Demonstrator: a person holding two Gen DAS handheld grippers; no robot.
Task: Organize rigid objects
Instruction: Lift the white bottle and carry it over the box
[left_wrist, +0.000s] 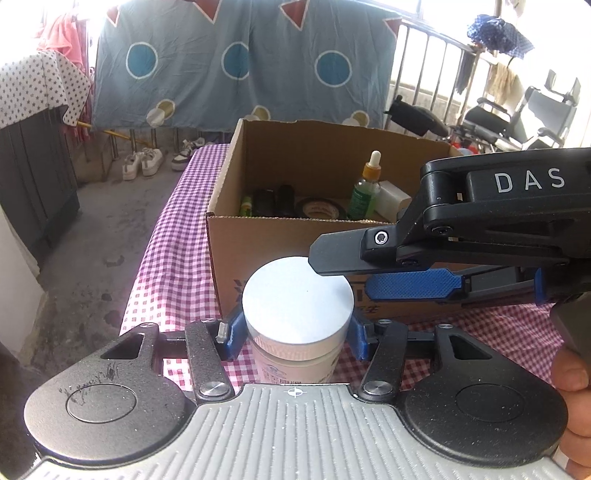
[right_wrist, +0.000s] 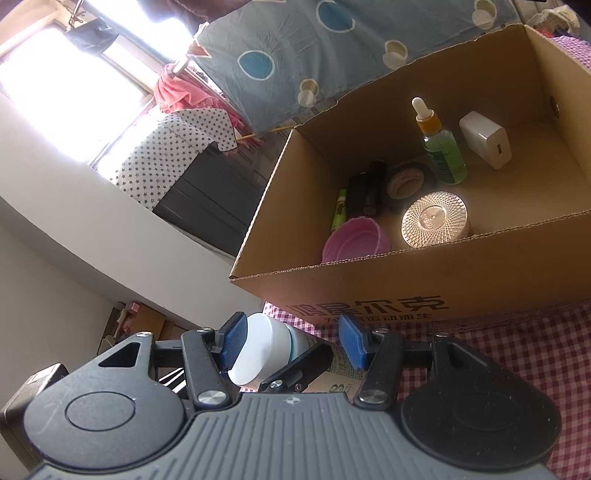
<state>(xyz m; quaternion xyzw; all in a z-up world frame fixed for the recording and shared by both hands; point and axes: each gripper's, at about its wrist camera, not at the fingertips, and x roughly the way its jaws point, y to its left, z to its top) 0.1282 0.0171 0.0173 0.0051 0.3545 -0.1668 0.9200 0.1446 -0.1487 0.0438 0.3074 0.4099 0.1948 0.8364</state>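
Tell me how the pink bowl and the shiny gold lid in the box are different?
The pink bowl is plain pink with a wavy rim; the gold lid is shiny, with a fine criss-cross pattern. The bowl shows its hollow inside; the lid shows a flat top. The bowl sits in the cardboard box's near corner, the lid further along the same wall. Both are round.

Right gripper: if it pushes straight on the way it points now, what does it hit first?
Probably the white-lidded jar already between the right gripper fingers; past it, the cardboard box front wall. Depth is uncertain.
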